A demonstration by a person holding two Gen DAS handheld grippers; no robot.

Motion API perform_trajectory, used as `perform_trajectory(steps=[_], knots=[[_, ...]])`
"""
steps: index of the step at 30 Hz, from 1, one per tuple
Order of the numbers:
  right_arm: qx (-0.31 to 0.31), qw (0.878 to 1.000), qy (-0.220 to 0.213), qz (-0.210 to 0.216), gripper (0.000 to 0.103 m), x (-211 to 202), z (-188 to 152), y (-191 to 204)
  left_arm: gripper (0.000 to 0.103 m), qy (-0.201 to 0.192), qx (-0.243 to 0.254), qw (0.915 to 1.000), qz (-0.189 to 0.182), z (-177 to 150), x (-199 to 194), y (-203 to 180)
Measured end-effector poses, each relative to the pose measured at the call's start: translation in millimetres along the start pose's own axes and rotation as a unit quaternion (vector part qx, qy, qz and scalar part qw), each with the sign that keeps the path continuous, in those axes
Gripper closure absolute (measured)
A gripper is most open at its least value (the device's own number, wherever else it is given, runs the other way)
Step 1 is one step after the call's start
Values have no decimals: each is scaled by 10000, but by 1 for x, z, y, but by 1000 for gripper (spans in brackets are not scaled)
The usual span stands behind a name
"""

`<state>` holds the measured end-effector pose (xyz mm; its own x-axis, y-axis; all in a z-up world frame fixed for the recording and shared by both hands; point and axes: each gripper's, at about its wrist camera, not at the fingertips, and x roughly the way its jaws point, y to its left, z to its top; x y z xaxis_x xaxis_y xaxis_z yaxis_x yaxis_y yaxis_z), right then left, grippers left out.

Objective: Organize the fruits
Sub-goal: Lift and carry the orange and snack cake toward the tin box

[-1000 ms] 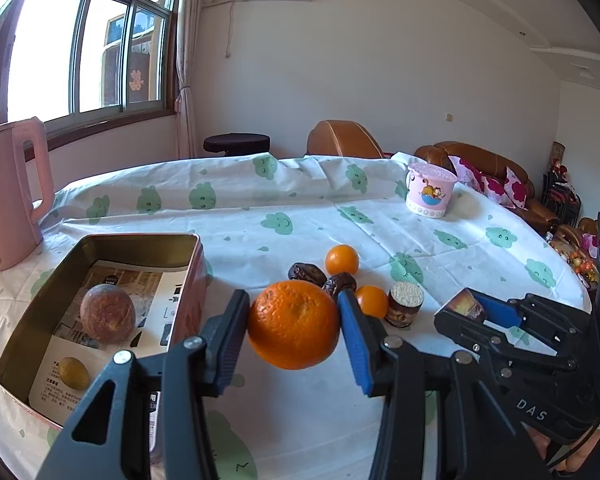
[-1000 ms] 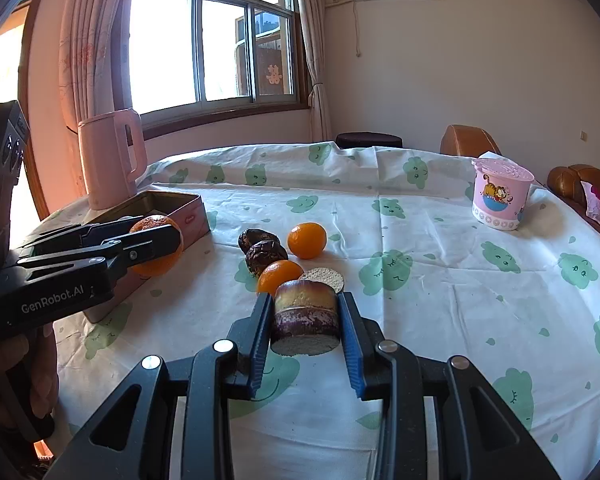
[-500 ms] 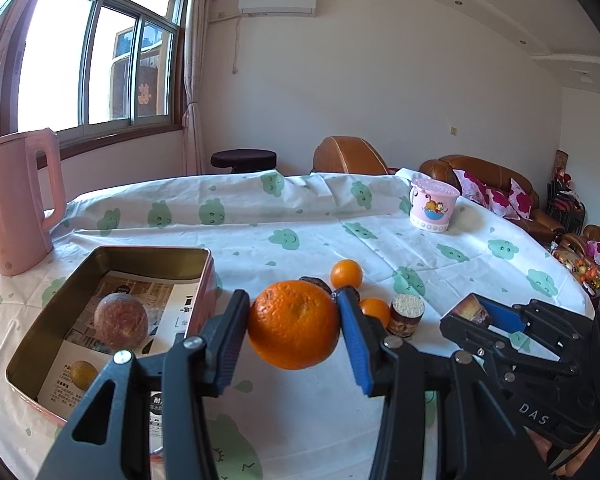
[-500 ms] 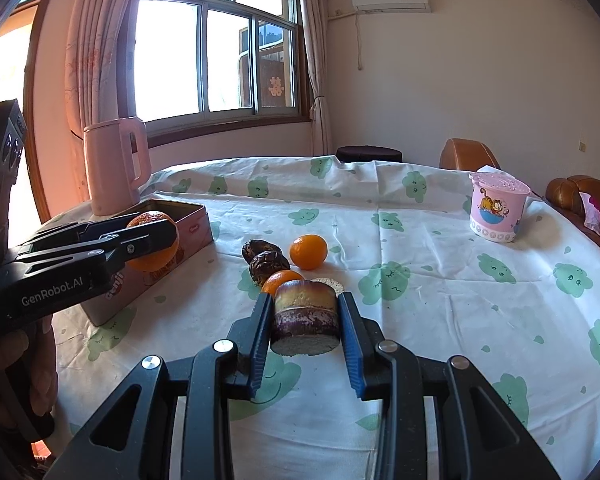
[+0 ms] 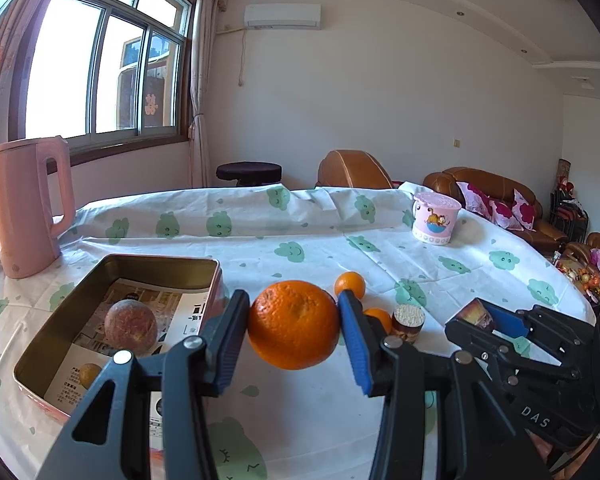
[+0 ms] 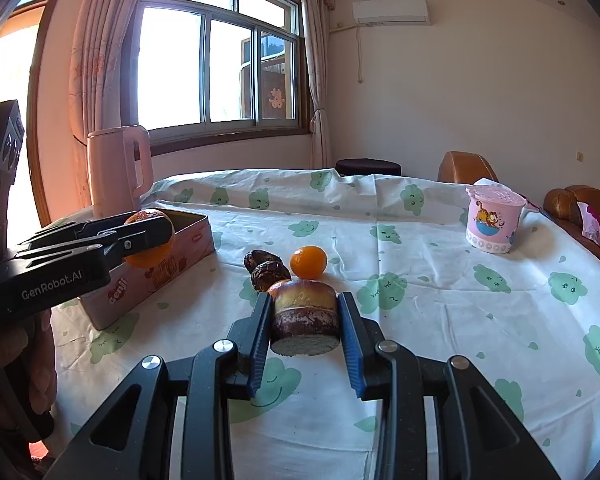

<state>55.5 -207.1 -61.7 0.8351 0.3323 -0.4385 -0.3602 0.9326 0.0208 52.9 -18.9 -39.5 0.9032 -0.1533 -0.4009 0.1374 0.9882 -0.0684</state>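
- Left wrist view: the left gripper point(image 5: 294, 338) is closed on a large orange point(image 5: 294, 324), one blue pad pressed to each side; the fruit is held clear above the tablecloth point(image 5: 300, 240), just right of the tin's near right corner.
- The open tin box point(image 5: 168, 264) sits to the left on the cloth, lined with printed paper. Inside lie a round brownish-red fruit point(image 5: 131, 324) and, nearer, a small yellow fruit point(image 5: 90, 375).
- Beyond the held orange, a small orange point(image 5: 350, 284) rests on the cloth; a second small orange point(image 5: 378, 317) sits nearer, just beside an upright cut sugarcane piece point(image 5: 408, 322).
- A pink kettle point(image 5: 28, 204) stands at the far left; a pink cartoon cup point(image 5: 436, 218) stands far right.
- Right wrist view: the right gripper point(image 6: 305, 330) is clamped on a short sugarcane section point(image 6: 305, 318), cut face toward the camera, lifted above the cloth.
- Two dark dates point(image 6: 266, 266) lie touching each other beyond it, left of the small orange.
- The left gripper appears at the left edge, holding the large orange near the tin; whether it is over the tin or beside it cannot be told from this view.
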Motion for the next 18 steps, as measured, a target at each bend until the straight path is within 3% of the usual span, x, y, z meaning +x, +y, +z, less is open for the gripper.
perform_trajectory(steps=[18], knots=[[-75,9993,-368,2,68,-11,-2,2,55,-210,-77,9997,75,0,-8,3]])
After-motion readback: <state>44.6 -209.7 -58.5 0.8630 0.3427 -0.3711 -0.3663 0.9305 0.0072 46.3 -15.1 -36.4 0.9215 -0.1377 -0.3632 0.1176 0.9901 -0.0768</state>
